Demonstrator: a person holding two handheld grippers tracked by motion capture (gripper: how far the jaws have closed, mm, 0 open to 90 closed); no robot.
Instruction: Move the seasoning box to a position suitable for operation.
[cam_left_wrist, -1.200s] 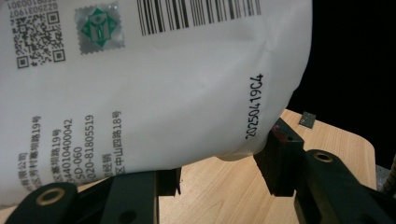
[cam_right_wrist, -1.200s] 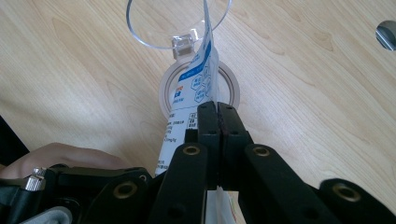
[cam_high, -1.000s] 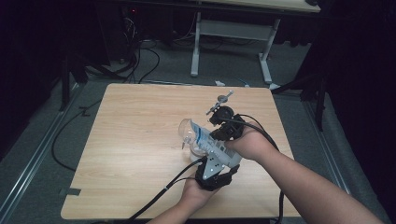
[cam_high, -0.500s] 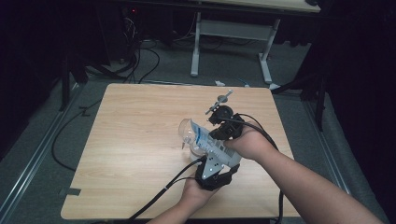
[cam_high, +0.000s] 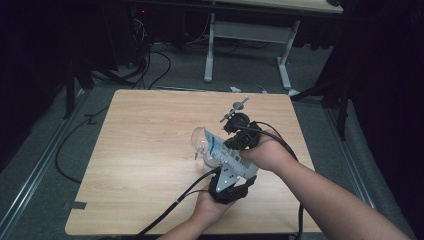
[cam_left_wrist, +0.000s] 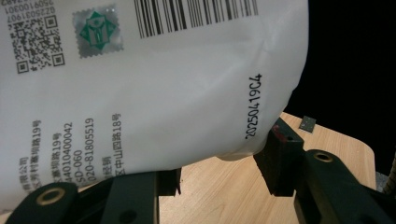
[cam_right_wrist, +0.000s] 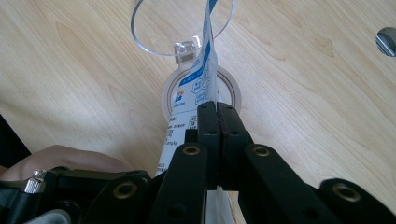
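Both grippers hold a white pouch with blue print and a barcode above the wooden table. My left gripper comes up from the front edge. In the left gripper view its jaws stand apart with the pouch's full lower end pressed between the pads. My right gripper reaches in from the right. In the right gripper view it is shut on the pouch's thin edge. The pouch tilts towards a clear plastic container, whose round rim lies just beyond it.
The left gripper's black cable runs off the table's front edge. A small silver object lies on the wood to the right. Beyond the table stand a white desk frame and floor cables. Bare wood spreads to the left.
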